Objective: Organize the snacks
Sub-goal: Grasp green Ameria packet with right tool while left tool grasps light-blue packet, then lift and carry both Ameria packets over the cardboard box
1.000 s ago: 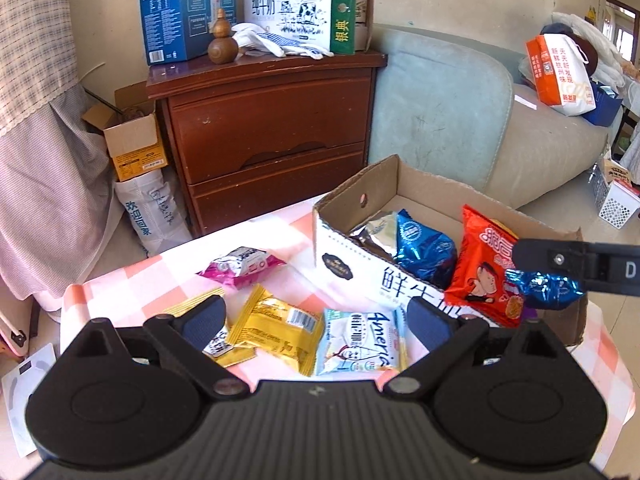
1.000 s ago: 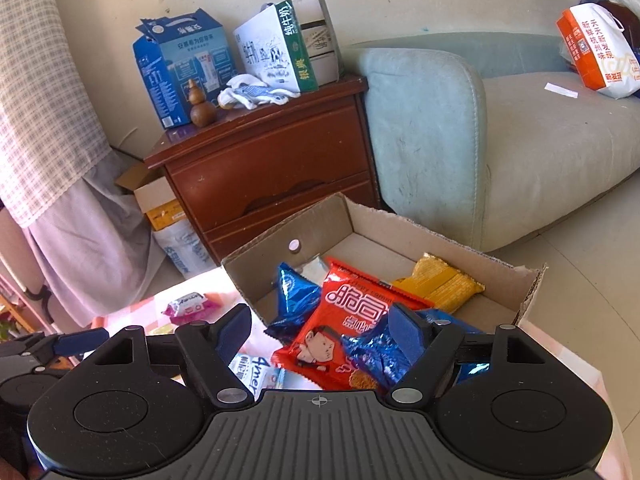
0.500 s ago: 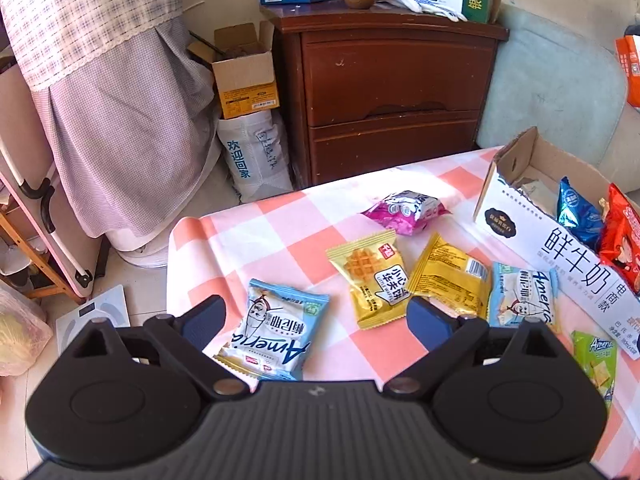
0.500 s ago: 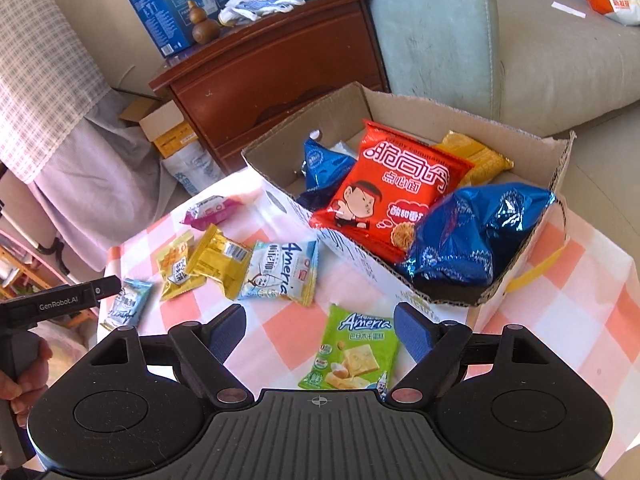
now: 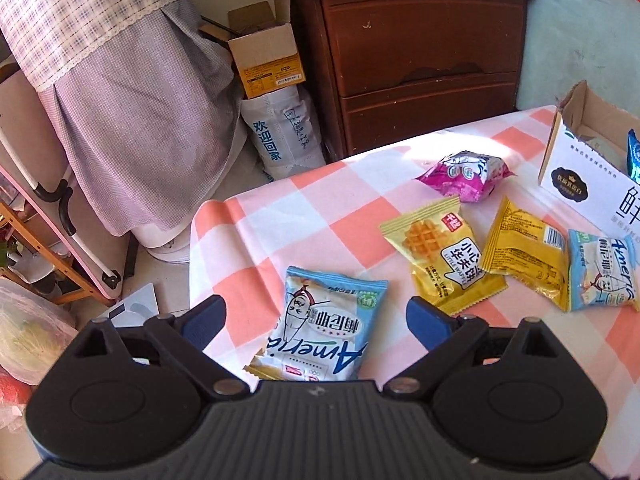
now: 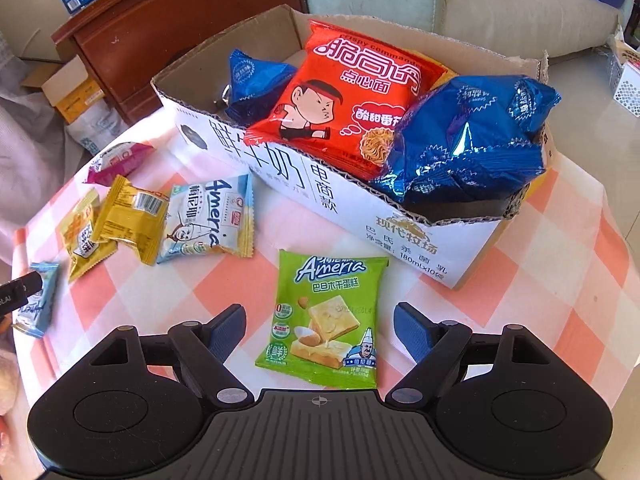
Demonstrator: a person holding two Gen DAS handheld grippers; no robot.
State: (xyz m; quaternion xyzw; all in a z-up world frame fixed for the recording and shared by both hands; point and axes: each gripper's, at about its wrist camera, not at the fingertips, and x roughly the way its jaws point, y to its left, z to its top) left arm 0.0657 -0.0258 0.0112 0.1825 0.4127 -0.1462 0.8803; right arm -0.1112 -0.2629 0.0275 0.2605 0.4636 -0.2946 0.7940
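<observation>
Dropped blue bag (image 6: 472, 140) now rests in box (image 6: 280, 184) beside red packet (image 6: 352, 96)

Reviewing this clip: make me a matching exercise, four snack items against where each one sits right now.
Things:
1. green packet
2. red noodle bag
3. pink packet
4. light blue packet

Places:
A. in the cardboard box
B. between the right gripper fingers
C. between the left gripper fingers
D. on the tablecloth nearest the dresser

Pairs: 1-B, 2-A, 3-D, 4-C
</observation>
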